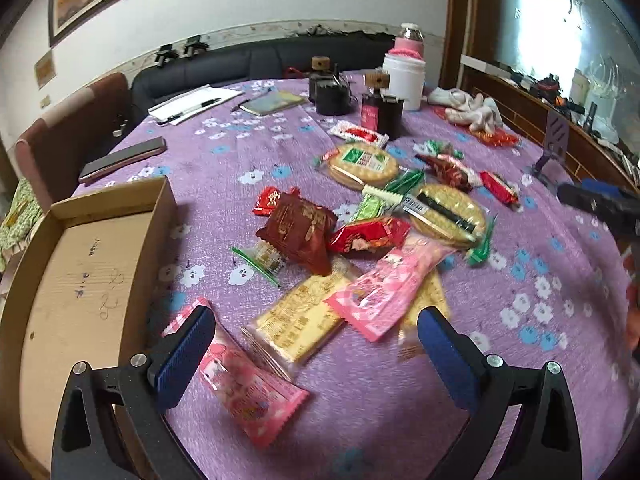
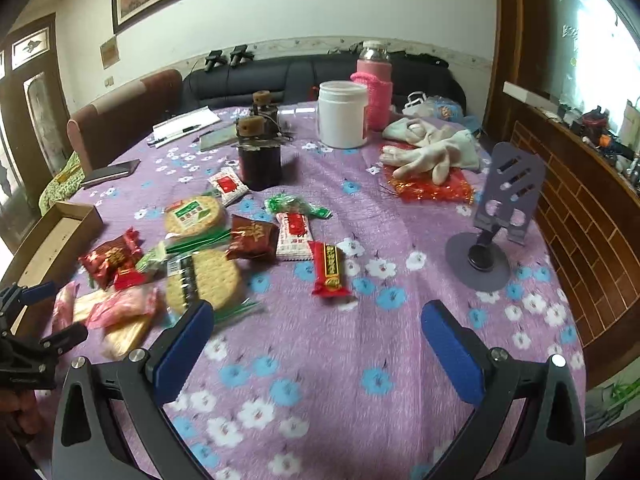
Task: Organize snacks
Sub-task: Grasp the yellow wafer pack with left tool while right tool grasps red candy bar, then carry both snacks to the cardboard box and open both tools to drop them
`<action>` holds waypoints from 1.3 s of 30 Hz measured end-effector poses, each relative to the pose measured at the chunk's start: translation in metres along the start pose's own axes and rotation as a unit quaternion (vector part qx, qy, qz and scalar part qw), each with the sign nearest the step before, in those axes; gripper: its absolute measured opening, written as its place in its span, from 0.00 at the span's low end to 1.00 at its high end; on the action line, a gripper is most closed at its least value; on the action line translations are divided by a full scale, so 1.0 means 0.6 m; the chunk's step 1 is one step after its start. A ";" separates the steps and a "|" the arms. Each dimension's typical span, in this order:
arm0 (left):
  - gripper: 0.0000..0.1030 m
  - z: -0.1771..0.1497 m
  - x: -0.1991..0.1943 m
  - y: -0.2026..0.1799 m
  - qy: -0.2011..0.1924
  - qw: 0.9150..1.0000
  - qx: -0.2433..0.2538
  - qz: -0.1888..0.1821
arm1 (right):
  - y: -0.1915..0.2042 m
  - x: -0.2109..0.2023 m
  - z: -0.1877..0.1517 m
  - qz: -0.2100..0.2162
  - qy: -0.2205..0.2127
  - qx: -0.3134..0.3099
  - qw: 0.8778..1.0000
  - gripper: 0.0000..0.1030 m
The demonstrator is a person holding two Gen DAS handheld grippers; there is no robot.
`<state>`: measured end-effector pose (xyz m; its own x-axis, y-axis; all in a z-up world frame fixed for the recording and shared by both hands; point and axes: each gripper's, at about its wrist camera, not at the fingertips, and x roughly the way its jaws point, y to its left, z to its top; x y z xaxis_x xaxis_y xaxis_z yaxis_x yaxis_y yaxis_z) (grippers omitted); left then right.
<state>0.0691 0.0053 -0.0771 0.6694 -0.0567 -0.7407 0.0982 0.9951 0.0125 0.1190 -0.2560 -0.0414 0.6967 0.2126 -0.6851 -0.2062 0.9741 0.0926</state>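
Observation:
Several wrapped snacks lie in a heap on the purple flowered tablecloth [image 1: 520, 380]. My left gripper [image 1: 316, 320] is open and empty just above a yellow cracker pack [image 1: 296, 322], between two pink packets [image 1: 244, 380] [image 1: 384, 284]. A dark red packet [image 1: 298, 228] and round biscuit packs [image 1: 362, 162] lie beyond. An open cardboard box [image 1: 80, 280] stands to its left. My right gripper [image 2: 316, 320] is open and empty over bare cloth; a red bar [image 2: 330, 268] and a round biscuit pack [image 2: 206, 278] lie ahead of it. The left gripper [image 2: 32, 320] shows at the left edge.
A white jar [image 2: 343, 114], a pink-sleeved bottle [image 2: 376, 88], dark jars [image 2: 259, 158], white gloves [image 2: 432, 152] and a purple phone stand [image 2: 496, 216] stand further back. A phone [image 1: 122, 158], papers and a notebook lie at the far left. Chairs and a sofa ring the table.

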 end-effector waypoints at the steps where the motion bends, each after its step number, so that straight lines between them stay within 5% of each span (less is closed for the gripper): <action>1: 0.99 -0.001 0.005 0.001 0.004 1.000 0.007 0.003 | -0.003 0.008 0.005 0.003 0.004 -0.001 1.000 0.99; 6: 0.93 -0.001 0.022 0.027 0.017 1.000 0.018 -0.013 | -0.014 0.064 0.027 0.016 0.034 -0.007 0.999 0.76; 8: 0.90 0.003 0.030 0.035 0.025 0.999 0.028 -0.005 | -0.018 0.088 0.031 0.024 0.052 -0.004 0.998 0.55; 17: 0.85 0.010 0.060 0.022 0.064 0.994 0.069 -0.057 | -0.014 0.155 0.031 0.052 0.094 -0.008 0.994 0.55; 22: 0.52 0.016 0.055 0.019 0.056 0.994 0.065 -0.062 | -0.018 0.165 0.037 0.054 0.098 -0.006 0.994 0.33; 24: 0.48 0.014 0.052 0.019 0.056 0.994 0.067 -0.064 | -0.022 0.165 0.039 0.054 0.101 -0.004 0.993 0.25; 39: 0.35 -0.010 0.007 0.039 0.034 0.996 0.018 -0.075 | -0.012 0.083 0.027 0.081 0.051 0.019 0.995 0.19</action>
<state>0.0699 0.0287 -0.0838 0.5946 -0.1982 -0.7792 0.2200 0.9723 -0.0794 0.1661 -0.2513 -0.0647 0.5834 0.3601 -0.7280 -0.2827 0.9303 0.2336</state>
